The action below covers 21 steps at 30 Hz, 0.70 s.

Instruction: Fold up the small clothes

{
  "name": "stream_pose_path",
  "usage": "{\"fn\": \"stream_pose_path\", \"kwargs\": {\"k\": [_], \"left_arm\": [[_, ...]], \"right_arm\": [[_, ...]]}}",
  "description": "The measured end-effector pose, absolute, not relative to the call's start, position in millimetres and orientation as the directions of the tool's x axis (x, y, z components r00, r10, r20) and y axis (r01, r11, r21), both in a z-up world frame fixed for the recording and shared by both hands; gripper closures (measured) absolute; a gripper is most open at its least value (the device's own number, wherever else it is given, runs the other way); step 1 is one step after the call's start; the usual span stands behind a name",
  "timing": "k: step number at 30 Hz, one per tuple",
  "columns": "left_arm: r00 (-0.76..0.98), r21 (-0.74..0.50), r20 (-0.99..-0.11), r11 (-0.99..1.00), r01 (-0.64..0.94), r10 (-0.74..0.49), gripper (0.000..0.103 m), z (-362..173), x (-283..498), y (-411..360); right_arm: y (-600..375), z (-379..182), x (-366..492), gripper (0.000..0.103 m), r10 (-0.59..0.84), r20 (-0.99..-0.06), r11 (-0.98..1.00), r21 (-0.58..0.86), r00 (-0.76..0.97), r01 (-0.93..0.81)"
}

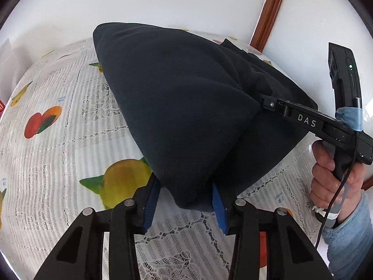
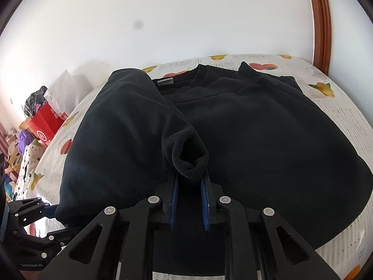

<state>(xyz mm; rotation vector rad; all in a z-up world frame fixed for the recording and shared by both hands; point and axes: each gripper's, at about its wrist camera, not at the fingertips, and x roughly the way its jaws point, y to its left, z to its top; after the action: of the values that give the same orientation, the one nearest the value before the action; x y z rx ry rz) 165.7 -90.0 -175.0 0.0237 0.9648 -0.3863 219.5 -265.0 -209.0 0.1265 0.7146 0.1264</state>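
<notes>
A dark navy sweatshirt (image 2: 256, 128) lies on the table with its collar at the far side. Its left part (image 1: 181, 98) is folded over toward the middle. My left gripper (image 1: 185, 185) is shut on the thick folded edge at the hem, with fabric filling the gap between the blue pads (image 1: 219, 205). My right gripper (image 2: 190, 175) is shut on the sleeve cuff (image 2: 186, 156), held just above the sweatshirt's body. In the left wrist view the right gripper (image 1: 264, 102) pinches fabric at the right. The left gripper (image 2: 52, 210) shows at the lower left of the right wrist view.
A fruit-print lace tablecloth (image 1: 58, 140) covers the table. A hand in a light blue sleeve (image 1: 331, 182) holds the right gripper's handle. A white wall and a wooden door frame (image 2: 322, 23) stand behind. A red box (image 2: 45, 126) and clutter sit beyond the table's left edge.
</notes>
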Motion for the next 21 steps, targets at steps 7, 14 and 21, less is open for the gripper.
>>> {"fn": "stream_pose_path", "kwargs": {"k": [7, 14, 21], "left_arm": [[0.550, -0.156, -0.783, 0.948, 0.278, -0.290, 0.086, -172, 172, -67], [0.570, -0.173, -0.778, 0.963, 0.208, -0.263, 0.088, -167, 177, -9], [0.567, -0.170, -0.791, 0.973, 0.157, -0.229, 0.087, -169, 176, 45]], "right_arm": [[-248, -209, 237, 0.091, 0.146, -0.657, 0.987, 0.150, 0.740, -0.061], [-204, -206, 266, 0.092, 0.199, -0.680, 0.979, 0.169, 0.706, -0.113], [-149, -206, 287, 0.092, 0.247, -0.689, 0.969, 0.160, 0.682, -0.190]]}}
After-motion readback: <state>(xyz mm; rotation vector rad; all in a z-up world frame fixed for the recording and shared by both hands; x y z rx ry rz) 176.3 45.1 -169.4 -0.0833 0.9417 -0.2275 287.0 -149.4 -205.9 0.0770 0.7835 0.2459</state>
